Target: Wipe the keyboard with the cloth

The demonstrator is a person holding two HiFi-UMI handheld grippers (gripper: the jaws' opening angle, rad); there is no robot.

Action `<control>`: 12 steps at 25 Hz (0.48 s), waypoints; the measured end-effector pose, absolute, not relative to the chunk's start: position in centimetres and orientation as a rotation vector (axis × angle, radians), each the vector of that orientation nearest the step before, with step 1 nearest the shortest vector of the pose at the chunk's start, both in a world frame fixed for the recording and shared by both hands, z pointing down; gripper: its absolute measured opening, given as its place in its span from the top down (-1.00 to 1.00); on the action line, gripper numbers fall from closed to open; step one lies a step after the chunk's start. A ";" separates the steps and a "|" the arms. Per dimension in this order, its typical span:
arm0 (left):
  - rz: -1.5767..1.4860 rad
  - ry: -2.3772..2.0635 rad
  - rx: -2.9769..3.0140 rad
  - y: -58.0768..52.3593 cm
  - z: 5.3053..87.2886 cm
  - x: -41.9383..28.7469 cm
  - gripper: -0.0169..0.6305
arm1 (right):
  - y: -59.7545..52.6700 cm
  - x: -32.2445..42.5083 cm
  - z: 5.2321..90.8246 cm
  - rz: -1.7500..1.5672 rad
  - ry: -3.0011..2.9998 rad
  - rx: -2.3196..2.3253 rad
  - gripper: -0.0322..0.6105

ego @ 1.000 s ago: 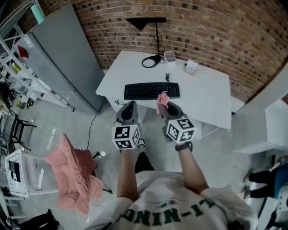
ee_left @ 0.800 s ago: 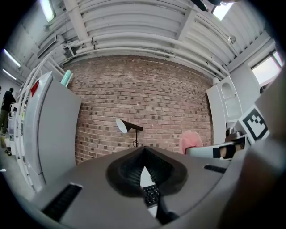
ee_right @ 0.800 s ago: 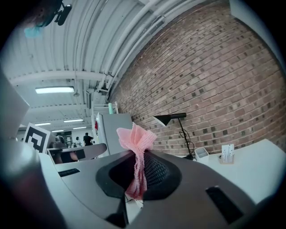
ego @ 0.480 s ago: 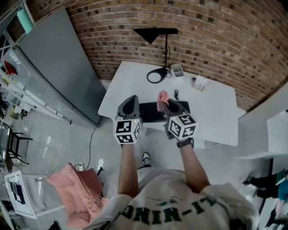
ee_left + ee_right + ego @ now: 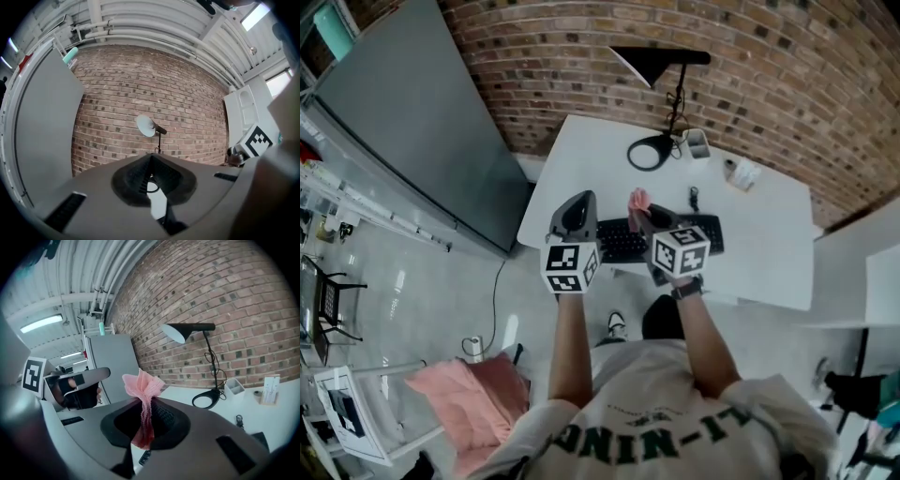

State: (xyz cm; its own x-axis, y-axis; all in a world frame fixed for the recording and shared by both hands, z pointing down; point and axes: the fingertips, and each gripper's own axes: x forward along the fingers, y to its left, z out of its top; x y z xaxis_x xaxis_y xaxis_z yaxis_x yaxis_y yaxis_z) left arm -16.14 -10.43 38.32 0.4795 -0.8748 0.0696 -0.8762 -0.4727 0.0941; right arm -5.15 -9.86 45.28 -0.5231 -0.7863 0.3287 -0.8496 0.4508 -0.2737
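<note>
Head view: the black keyboard (image 5: 623,242) lies along the table's (image 5: 759,253) near edge, partly covered by the left gripper (image 5: 579,202) and the right gripper (image 5: 643,214) above it. Right gripper view shows that gripper's fingers (image 5: 165,417) clamped on the pink cloth (image 5: 143,383), whose free end fans out above them. Left gripper view shows its fingers (image 5: 135,177) pressed together with nothing between them. 1 black desk lamp (image 5: 658,64) stands at the table's far edge.
</note>
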 end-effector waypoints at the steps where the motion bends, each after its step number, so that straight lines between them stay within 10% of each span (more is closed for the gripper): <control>1: 0.026 -1.546 2.595 -10.7 38.9 -16.4 0.95 | -10.2 -5.6 46.3 0.636 -2.525 1.423 0.82; 12: 0.062 -1.626 2.499 -13.2 43.1 -20.5 0.95 | -13.9 -9.8 58.9 0.751 -2.247 1.159 0.82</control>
State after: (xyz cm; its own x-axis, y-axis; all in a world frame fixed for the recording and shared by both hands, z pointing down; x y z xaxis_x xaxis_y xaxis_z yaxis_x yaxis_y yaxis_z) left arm -20.46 -13.21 43.11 0.4085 -0.9046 0.1214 -0.9113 -0.3966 0.1109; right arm -9.83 -13.90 58.90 -0.5131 -0.5645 0.6465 -0.8398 0.4858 -0.2423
